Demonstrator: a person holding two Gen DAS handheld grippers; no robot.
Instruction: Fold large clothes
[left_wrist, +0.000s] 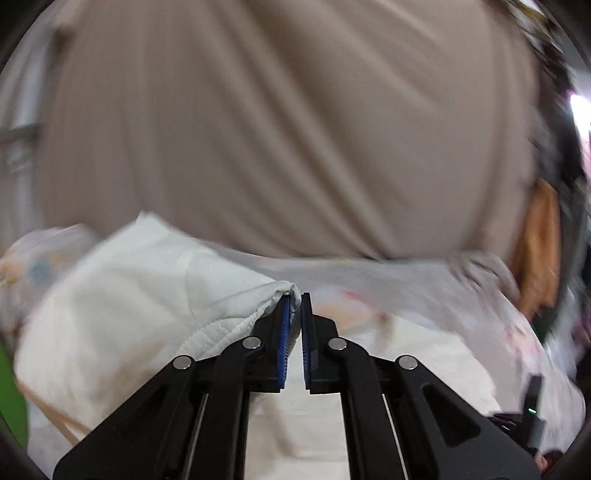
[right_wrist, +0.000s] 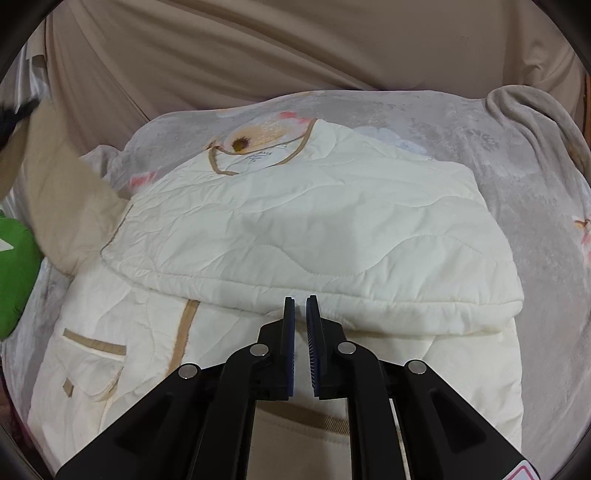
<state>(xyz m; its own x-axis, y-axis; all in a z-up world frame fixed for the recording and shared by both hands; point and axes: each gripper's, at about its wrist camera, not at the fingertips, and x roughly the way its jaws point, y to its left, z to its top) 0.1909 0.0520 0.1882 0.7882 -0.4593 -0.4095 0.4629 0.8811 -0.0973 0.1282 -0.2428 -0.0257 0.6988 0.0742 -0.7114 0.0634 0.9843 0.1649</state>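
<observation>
A cream quilted jacket (right_wrist: 314, 229) with tan trim lies on a floral bedspread (right_wrist: 461, 122), one part folded across the body, collar at the far end. My left gripper (left_wrist: 295, 299) is shut on a bunched edge of the jacket (left_wrist: 147, 280) and holds it lifted; that view is blurred. My right gripper (right_wrist: 300, 301) hovers over the near edge of the folded layer, jaws nearly closed with a narrow gap and nothing between them.
A beige curtain (right_wrist: 295, 44) hangs behind the bed. A green object (right_wrist: 14, 273) and a beige cloth (right_wrist: 62, 192) lie at the left. A bunched grey blanket (right_wrist: 535, 122) sits at the far right. A dark device (left_wrist: 533, 410) shows at lower right.
</observation>
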